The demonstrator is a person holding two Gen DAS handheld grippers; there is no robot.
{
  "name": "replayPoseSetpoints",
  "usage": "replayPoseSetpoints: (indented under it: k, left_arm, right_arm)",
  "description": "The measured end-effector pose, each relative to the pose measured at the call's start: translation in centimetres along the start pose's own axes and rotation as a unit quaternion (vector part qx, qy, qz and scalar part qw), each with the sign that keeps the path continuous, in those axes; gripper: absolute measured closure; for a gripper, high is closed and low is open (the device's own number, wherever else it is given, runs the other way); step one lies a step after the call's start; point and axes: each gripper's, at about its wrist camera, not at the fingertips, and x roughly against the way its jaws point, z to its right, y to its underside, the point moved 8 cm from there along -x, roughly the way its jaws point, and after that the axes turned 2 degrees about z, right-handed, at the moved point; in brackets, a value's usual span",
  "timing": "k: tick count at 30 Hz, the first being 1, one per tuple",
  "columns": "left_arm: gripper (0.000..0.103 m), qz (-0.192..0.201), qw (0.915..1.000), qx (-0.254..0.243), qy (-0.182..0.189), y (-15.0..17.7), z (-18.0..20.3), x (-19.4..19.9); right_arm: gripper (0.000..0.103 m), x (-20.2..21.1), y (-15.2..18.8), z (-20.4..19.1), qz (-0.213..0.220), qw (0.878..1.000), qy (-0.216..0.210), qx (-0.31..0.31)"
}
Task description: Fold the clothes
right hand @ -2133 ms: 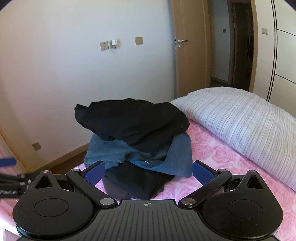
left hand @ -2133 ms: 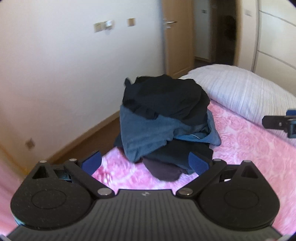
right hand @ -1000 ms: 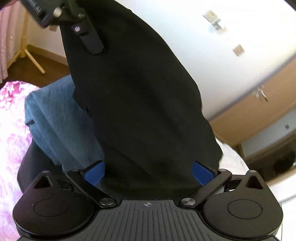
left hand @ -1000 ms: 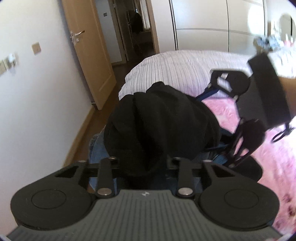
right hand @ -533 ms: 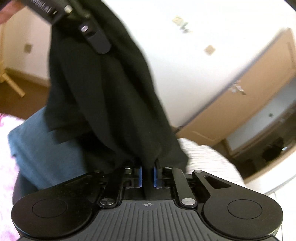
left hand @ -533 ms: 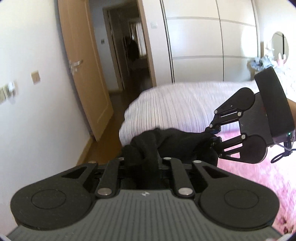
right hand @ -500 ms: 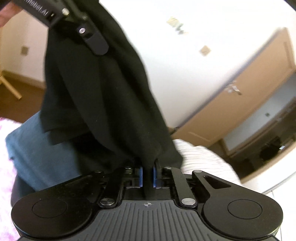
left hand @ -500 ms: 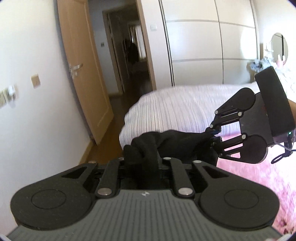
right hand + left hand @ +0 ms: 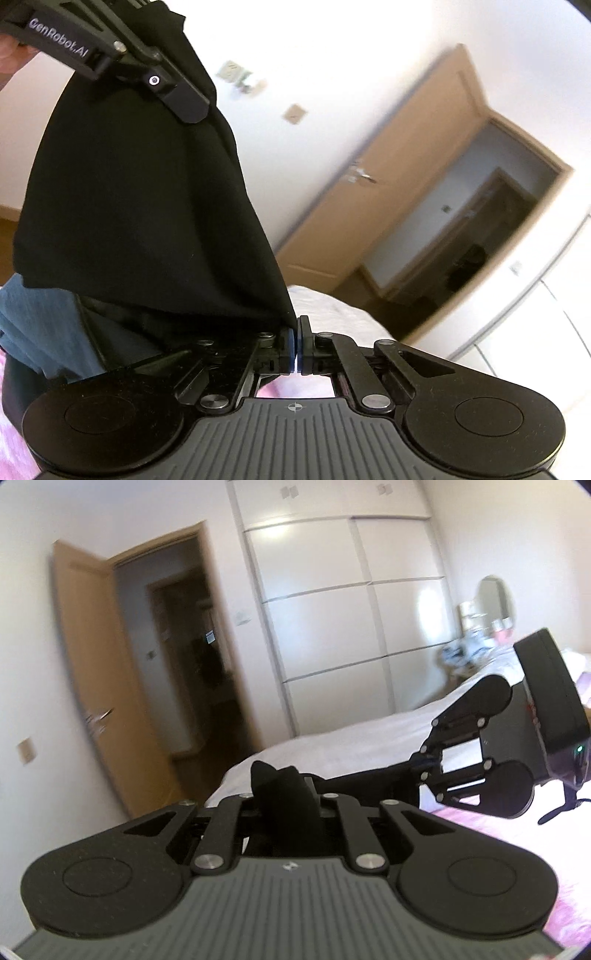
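Observation:
A black garment point(image 9: 129, 206) hangs in the air, stretched between my two grippers. My left gripper point(image 9: 282, 805) has a bunched fold of the black garment point(image 9: 277, 786) between its closing jaws, which press on it. In the right wrist view the left gripper point(image 9: 184, 99) sits at the top left, above the hanging cloth. My right gripper point(image 9: 295, 332) is shut on the garment's lower corner, its blue pads together. The left wrist view shows the right gripper point(image 9: 421, 771) at the right, with the cloth's edge taut towards it.
Below the lifted cloth lies a pile with a blue garment point(image 9: 33, 325) and darker clothes point(image 9: 122, 343) on the pink flowered bedspread point(image 9: 517, 849). A white striped duvet point(image 9: 351, 746) lies behind. A wooden door point(image 9: 99, 686) stands open beside white wardrobes point(image 9: 332, 609).
Both grippers have risen and carried the black garment up off the pile. The right gripper, open a second ago, has shut on the garment's corner. The cloth now spans between them.

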Motion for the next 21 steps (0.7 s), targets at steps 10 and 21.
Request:
replayPoseSetpoints:
  k: [10, 21]
  left_arm:
    - [0.096, 0.023, 0.9891, -0.054, 0.135, -5.7, 17.3, -5.5]
    - [0.095, -0.173, 0.9236, -0.08, 0.333, 7.8, 46.1, -5.4]
  right_arm:
    - [0.103, 15.4, 10.7, 12.3, -0.058, 0.99, 0.111, -0.059]
    - [0.103, 33.8, 38.7, 8.6, -0.233, 0.964, -0.031, -0.128]
